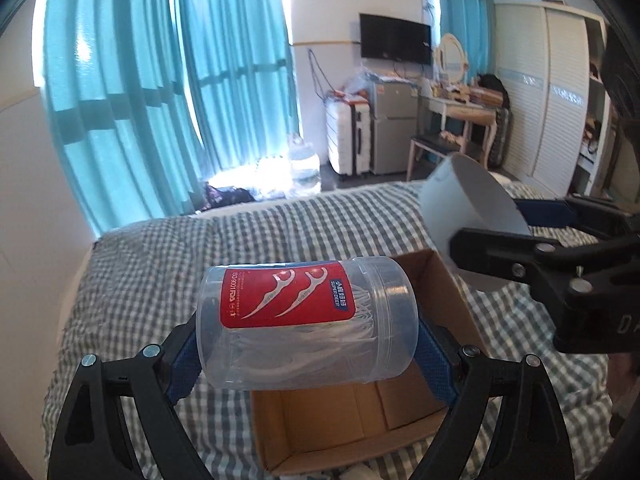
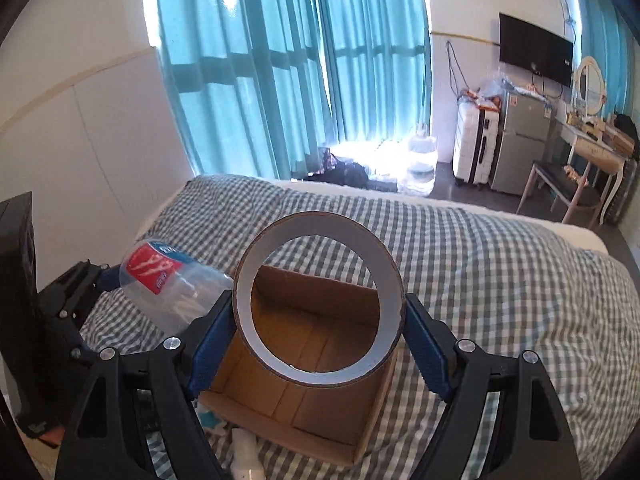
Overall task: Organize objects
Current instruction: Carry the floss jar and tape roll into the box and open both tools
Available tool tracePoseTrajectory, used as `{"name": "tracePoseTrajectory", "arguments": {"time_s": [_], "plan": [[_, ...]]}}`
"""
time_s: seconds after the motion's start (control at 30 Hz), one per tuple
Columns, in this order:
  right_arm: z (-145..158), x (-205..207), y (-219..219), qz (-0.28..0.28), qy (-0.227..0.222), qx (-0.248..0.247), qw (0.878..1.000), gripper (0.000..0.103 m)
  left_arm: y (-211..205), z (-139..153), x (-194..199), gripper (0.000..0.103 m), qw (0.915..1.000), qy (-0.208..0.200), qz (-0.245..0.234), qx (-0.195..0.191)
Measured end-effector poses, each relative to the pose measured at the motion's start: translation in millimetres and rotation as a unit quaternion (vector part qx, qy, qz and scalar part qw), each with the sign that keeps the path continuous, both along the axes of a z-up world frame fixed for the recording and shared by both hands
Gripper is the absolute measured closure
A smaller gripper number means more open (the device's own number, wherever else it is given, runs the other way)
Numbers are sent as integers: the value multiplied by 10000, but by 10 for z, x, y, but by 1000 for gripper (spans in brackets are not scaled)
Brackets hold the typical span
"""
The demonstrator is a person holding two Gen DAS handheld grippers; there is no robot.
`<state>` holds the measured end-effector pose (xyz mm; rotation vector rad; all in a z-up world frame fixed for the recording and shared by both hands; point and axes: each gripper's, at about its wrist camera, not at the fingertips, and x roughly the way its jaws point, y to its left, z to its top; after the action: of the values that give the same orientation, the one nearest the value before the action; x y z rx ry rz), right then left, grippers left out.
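1. Left gripper clamps a clear plastic floss-pick jar with red label sideways.
2. Right gripper pinches a brown tape roll.
3. Both hover above the open, apparently empty cardboard box on the checked bedspread.
4. Delivery step; next, lower each and release inside the walls.

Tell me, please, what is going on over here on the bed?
A person is tidying things into an open cardboard box on the checked bedspread, with a handheld gripper in each hand. The left gripper has its jaws closed on a clear jar of floss picks, lying sideways above the box. The right gripper has its jaws closed on a roll of tape, also held over the box. The box looks empty so far.
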<state>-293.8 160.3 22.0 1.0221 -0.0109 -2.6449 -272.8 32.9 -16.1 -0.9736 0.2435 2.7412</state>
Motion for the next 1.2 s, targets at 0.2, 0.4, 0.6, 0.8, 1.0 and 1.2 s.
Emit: {"name": "tracePoseTrajectory", "arguments": {"time_s": [0.2,0.4,0.6,0.8,1.0,1.2], "plan": [[-510,-407,-11,-14,-477,58,9988,23,101,-483,-239,12,9990,-362,-214,-156],[-864,-597,-36,-27,-738,112,9972,23,55,-775,-305,12,9982,-558,-202,-129],[-1021,-617,-83,-55,-799,296,9963,23,-40,-870,-375,12,9974,-696,-160,56],[-992,-577,-90,-62,-722,272,9970,22,-79,-895,-356,11,9950,-881,-327,327],[-788,-521,25,-117,-575,-106,9982,13,-22,-654,-236,4,9965,-663,-366,365],[-301,-319,121,-181,-251,-274,9991,11,32,-193,-11,4,9986,-419,-311,65]]}}
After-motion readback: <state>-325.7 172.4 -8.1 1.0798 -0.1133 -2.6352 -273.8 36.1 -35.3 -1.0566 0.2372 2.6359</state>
